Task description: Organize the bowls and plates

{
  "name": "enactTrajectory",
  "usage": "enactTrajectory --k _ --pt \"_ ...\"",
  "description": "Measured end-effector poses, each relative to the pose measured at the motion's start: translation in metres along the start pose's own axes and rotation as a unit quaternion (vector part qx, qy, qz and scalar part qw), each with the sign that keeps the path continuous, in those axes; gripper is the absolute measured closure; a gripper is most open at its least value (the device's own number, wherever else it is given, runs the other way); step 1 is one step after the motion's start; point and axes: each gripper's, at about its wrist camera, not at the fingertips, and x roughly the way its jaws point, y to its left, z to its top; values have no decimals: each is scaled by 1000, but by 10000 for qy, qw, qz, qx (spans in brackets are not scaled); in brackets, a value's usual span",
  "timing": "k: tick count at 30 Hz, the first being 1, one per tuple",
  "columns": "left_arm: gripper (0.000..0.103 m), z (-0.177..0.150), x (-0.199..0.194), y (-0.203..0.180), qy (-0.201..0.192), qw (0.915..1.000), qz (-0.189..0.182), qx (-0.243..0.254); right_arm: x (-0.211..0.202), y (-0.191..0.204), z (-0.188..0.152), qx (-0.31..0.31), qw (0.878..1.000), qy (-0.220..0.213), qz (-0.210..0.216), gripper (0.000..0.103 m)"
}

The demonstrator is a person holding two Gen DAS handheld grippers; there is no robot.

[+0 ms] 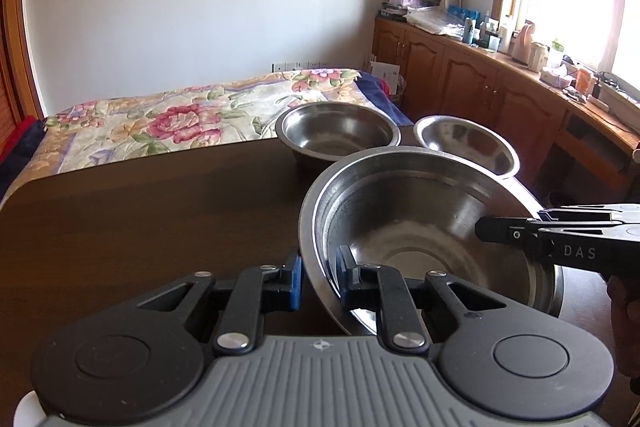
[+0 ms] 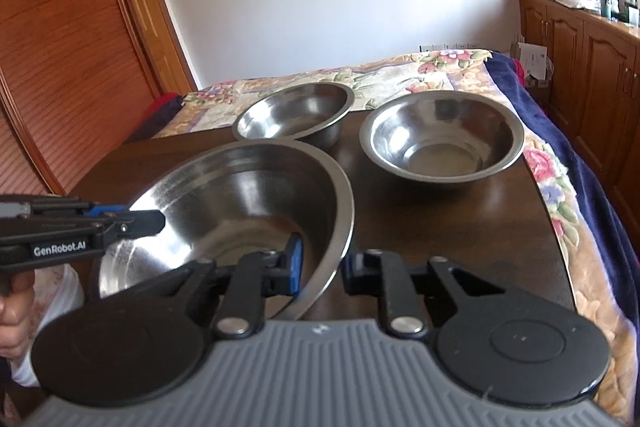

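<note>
A large steel bowl (image 1: 424, 227) is held between both grippers, tilted, above the dark wooden table (image 1: 140, 227). My left gripper (image 1: 320, 279) is shut on its left rim, one finger inside and one outside. My right gripper (image 2: 322, 271) is shut on its right rim and shows from the side in the left wrist view (image 1: 492, 229). The bowl also shows in the right wrist view (image 2: 240, 203), where the left gripper (image 2: 154, 221) enters from the left. Two smaller steel bowls stand at the table's far end: one to the left (image 2: 296, 111) and one to the right (image 2: 440, 143).
A bed with a floral blanket (image 1: 180, 115) lies beyond the table. Wooden cabinets (image 1: 480, 83) with clutter on top run along the right under a bright window. A wooden door (image 2: 60, 47) stands at the left.
</note>
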Motion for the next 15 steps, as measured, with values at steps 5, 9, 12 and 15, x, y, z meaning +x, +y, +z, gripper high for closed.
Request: enactTrajectory --k 5,9,12,15 --pt "84 -4 -16 -2 -84 9999 -75 -8 -8 2 1 28 9999 -110 -18 84" --pt "84 -10 -26 -1 -100 9999 -104 -2 -16 3 1 69 9998 -177 21 85" --pt "84 -17 -31 3 -75 9999 -143 -21 -21 6 0 56 9998 -201 42 85" --pt "84 -25 -37 6 -31 9998 -164 -57 -24 9 -3 22 9998 -190 75 85"
